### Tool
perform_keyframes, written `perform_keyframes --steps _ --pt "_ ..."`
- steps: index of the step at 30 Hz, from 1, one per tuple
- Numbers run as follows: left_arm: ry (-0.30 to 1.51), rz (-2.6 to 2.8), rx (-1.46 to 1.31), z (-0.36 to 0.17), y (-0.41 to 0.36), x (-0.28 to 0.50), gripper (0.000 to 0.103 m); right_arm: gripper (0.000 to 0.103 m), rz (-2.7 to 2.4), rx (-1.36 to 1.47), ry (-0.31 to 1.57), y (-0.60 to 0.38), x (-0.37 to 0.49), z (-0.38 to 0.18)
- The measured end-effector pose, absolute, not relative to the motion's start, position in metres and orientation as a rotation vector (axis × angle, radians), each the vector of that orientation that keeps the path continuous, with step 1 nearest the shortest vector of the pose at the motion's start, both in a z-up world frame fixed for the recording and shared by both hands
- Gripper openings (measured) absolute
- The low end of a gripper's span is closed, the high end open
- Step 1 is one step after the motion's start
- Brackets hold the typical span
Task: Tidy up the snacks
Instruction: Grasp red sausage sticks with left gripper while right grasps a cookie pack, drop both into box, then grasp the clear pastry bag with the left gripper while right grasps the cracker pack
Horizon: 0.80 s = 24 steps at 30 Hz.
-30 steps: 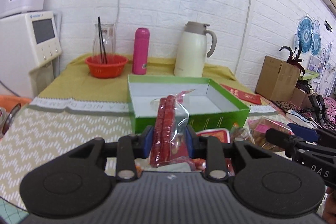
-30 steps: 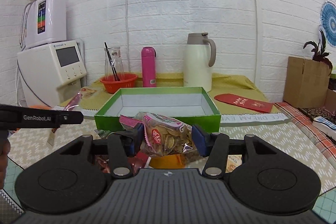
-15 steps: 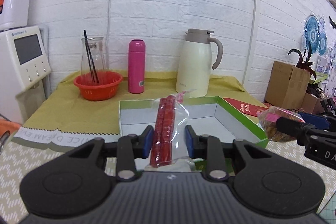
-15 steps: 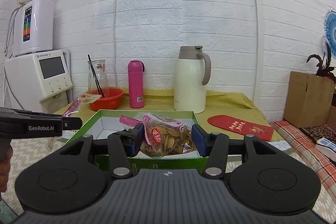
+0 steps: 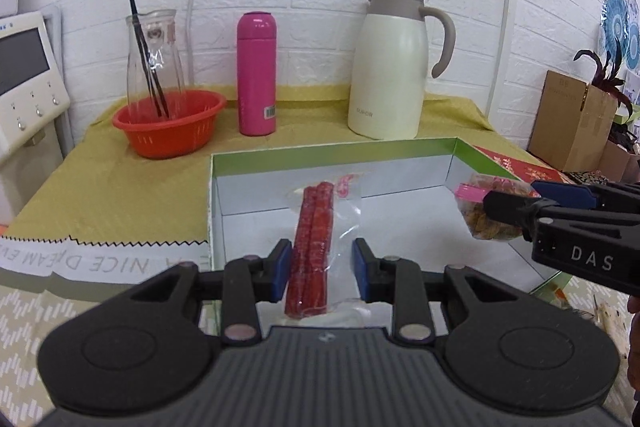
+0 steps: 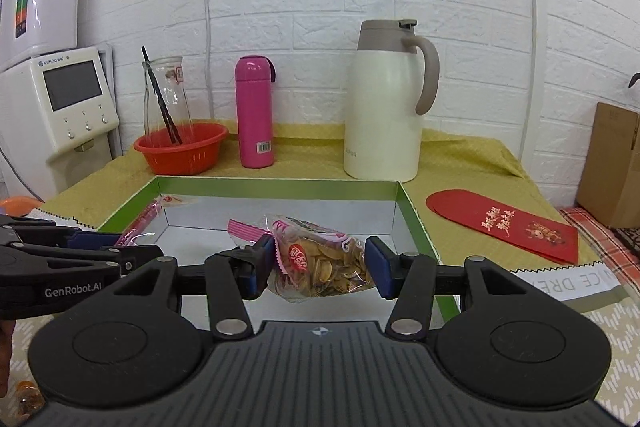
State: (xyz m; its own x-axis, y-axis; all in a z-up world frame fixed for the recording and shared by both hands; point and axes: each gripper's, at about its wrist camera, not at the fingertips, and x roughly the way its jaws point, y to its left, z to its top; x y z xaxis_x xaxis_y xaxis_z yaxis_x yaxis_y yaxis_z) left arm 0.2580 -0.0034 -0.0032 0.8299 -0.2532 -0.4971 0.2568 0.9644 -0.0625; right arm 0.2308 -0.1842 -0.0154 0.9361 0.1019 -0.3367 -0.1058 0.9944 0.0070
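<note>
1. The left tongs [image 5: 320,269] clasp a clear packet of red sticks [image 5: 314,247], held upright over the green box [image 5: 332,153].
2. The right tongs [image 6: 320,263] clasp a seed bag [image 6: 324,259], also over the box's white floor.
3. The box sits on the tabletop [image 5: 120,187], in front of a pink bottle [image 5: 256,75] and a cream jug [image 5: 394,67].
</note>
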Motion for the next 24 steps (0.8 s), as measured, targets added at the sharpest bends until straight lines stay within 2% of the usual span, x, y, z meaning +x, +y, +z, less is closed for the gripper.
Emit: perform_keyframes --steps 3,8,11,13,19,24 --pt "0.549 -0.268 0.010 -0.010 -0.003 0.267 0.038 0.086 0.108 -0.007 0.386 -0.186 0.247 -0.022" --pt "0.547 -0.262 0.030 -0.012 -0.003 0.273 0.039 0.087 0.117 0.026 0.436 -0.190 0.263 -0.029" --pt "0.537 -0.250 0.026 -0.007 0.002 0.271 0.046 0.098 0.134 0.026 0.426 -0.191 0.262 -0.025" --pt "0.510 -0.229 0.024 0.002 0.009 0.264 0.050 0.103 0.134 0.034 0.392 -0.193 0.256 -0.018" --pt "0.407 -0.154 0.033 0.034 0.048 0.216 0.061 0.103 0.168 0.072 0.255 -0.217 0.211 0.011" --pt "0.388 -0.140 0.039 0.027 0.071 0.167 0.070 0.103 0.224 0.167 0.133 -0.259 0.158 0.014"
